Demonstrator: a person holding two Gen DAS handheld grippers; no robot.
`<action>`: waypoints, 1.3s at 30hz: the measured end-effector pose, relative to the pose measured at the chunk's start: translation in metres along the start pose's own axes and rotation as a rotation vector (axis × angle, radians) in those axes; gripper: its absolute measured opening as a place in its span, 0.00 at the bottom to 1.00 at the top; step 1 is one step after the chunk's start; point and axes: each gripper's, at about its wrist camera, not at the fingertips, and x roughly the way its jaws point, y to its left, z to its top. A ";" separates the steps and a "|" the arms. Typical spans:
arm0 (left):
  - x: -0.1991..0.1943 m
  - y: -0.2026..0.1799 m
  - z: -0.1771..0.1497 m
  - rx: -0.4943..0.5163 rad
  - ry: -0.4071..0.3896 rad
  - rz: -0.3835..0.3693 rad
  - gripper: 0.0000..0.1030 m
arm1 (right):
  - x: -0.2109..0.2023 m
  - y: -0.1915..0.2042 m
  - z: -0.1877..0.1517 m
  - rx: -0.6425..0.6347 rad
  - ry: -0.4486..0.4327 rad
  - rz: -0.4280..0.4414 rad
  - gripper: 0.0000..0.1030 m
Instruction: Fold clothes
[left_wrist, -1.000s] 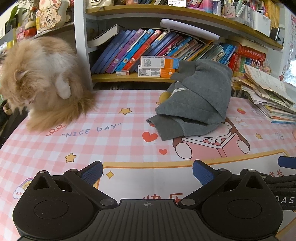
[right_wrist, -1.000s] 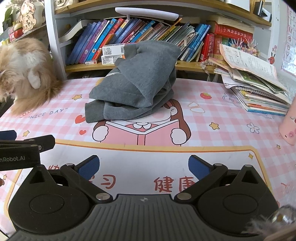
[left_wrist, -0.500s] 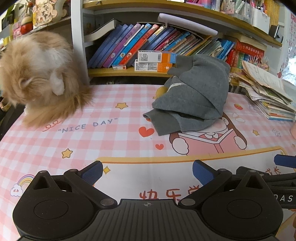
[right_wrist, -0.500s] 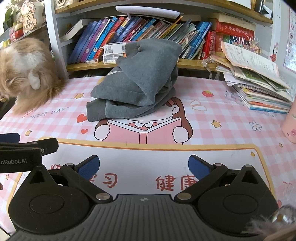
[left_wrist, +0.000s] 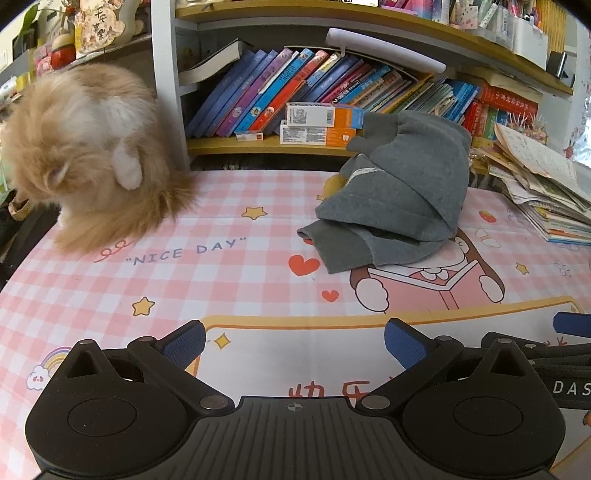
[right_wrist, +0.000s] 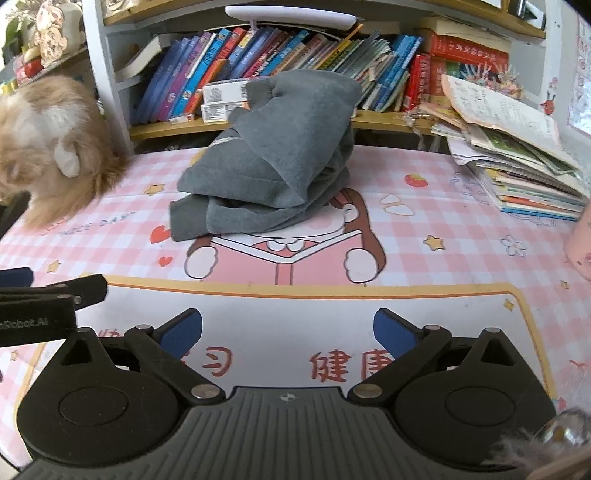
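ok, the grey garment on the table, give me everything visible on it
The grey garment is a thick, fleece-like top in one plain grey, lying as a crumpled, unfolded heap. A ribbed hem or cuff sticks out flat at its lower left, and a pale stitched seam crosses its upper left. It rests on the pink checked tablecloth, covering the head of the printed cartoon girl, and its back rises in front of the bookshelf. Something yellow peeks out behind it. Neither gripper touches it.

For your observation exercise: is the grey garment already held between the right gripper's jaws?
No. The grey garment lies heaped on the table, beyond the open, empty right gripper.
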 end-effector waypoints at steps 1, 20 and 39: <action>0.001 0.000 0.000 0.002 0.002 -0.007 1.00 | 0.000 0.000 0.000 -0.001 -0.002 0.009 0.98; 0.028 -0.004 0.014 0.008 0.037 -0.063 1.00 | 0.022 -0.013 0.011 -0.013 -0.005 -0.001 0.89; 0.122 -0.010 0.090 -0.023 0.023 -0.115 0.71 | 0.108 -0.021 0.113 -0.129 -0.115 -0.082 0.52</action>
